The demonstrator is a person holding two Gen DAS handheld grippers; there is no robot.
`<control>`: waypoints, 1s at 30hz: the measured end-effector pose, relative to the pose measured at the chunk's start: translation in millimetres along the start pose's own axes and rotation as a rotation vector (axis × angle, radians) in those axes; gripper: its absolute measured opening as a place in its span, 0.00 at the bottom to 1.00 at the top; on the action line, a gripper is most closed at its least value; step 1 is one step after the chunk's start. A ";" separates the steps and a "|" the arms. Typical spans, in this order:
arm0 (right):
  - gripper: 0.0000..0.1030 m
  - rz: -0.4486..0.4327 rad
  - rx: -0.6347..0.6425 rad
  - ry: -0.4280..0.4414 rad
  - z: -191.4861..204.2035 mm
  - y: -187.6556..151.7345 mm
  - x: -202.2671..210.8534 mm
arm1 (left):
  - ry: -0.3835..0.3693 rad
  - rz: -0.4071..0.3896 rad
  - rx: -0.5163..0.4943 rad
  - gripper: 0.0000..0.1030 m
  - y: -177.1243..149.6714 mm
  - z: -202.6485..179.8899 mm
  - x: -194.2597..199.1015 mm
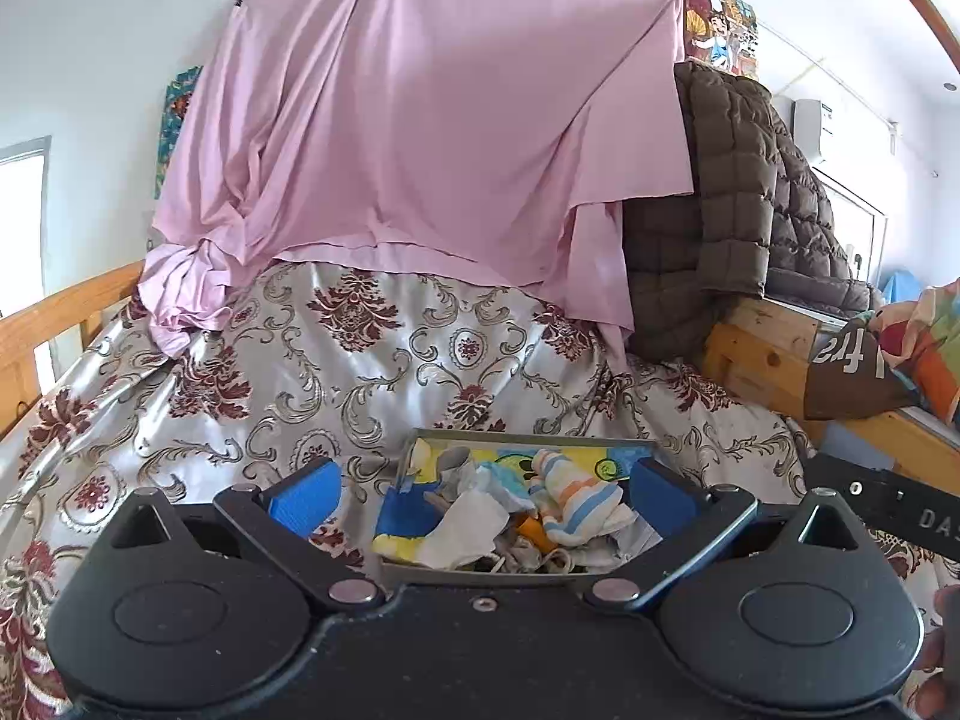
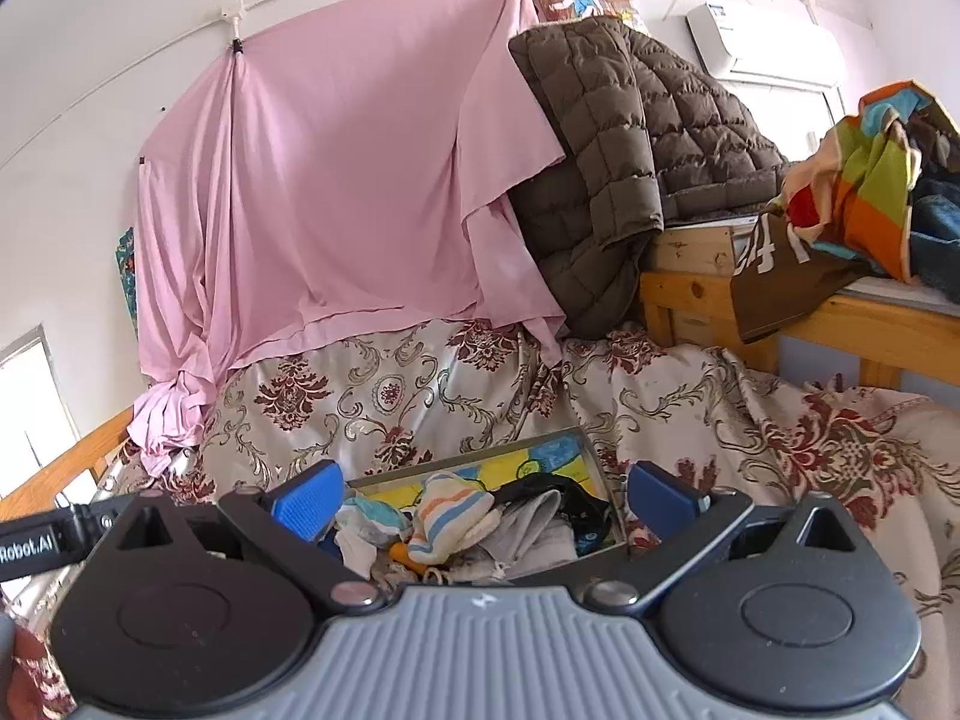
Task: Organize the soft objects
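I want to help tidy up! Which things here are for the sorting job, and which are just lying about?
For the job:
striped sock
white cloth
tray holding the soft things
left gripper, right gripper, both open

Just lying about:
pink sheet
brown quilted jacket
floral bedspread

The left gripper (image 1: 486,489) has a black body with two round black discs, silver pivot screws and black linkage arms ending in ribbed blue fingers (image 1: 306,498). The right gripper (image 2: 483,501) matches it, but a grey ribbed plate sits at six o'clock.
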State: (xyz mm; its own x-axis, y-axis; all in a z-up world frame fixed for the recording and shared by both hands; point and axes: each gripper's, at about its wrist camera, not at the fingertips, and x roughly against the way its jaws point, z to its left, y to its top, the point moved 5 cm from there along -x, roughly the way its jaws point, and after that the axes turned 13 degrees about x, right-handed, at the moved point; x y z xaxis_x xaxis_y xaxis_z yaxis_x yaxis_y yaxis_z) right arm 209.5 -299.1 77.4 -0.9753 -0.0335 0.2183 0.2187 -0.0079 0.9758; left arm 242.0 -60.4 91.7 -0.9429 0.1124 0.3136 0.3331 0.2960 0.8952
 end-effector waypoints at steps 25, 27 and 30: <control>1.00 0.003 0.049 -0.015 11.4 -50.7 63.3 | 0.050 -0.040 0.062 0.99 -57.0 32.7 51.8; 1.00 0.002 0.061 -0.011 15.1 -52.0 66.8 | 0.054 -0.051 0.066 0.99 -56.0 36.4 55.3; 1.00 0.001 0.072 -0.007 18.4 -55.4 72.0 | 0.058 -0.046 0.081 0.99 -56.5 40.7 59.1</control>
State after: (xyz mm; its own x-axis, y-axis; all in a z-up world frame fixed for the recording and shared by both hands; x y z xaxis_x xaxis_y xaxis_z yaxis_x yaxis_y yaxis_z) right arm 126.5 -282.7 39.3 -0.9754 -0.0269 0.2189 0.2168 0.0645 0.9741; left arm 167.7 -31.9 46.8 -0.9553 0.0422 0.2925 0.2864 0.3761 0.8812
